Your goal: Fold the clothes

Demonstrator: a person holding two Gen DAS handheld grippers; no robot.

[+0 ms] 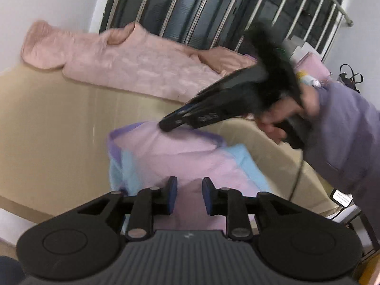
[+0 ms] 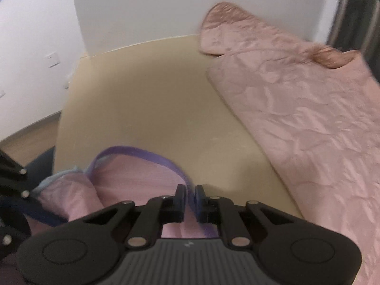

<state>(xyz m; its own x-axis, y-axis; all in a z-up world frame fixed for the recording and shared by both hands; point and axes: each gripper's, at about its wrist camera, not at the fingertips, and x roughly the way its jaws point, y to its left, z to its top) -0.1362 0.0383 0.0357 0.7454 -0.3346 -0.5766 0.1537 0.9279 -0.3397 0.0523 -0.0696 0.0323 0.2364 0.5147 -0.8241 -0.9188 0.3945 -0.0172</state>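
Note:
A pink garment (image 1: 180, 156) with purple trim and light blue panels lies on the beige mattress (image 1: 47, 123). My left gripper (image 1: 190, 196) stands over its near part with the jaws apart. A fold of pink cloth rises between the pads without being pressed. My right gripper (image 1: 166, 124), held by a hand in a grey-purple sleeve (image 1: 344, 130), has its tip on the far purple hem. In the right wrist view the right gripper (image 2: 189, 198) is shut on that purple hem (image 2: 142, 150), with the pink garment (image 2: 133, 185) bunched below it.
A pink quilted blanket (image 1: 133, 64) (image 2: 296, 109) lies along the far side of the mattress (image 2: 154, 95) by a barred window (image 1: 213, 7). White walls stand behind it. A dark bag (image 1: 351, 76) sits at the right. Bare mattress lies left of the garment.

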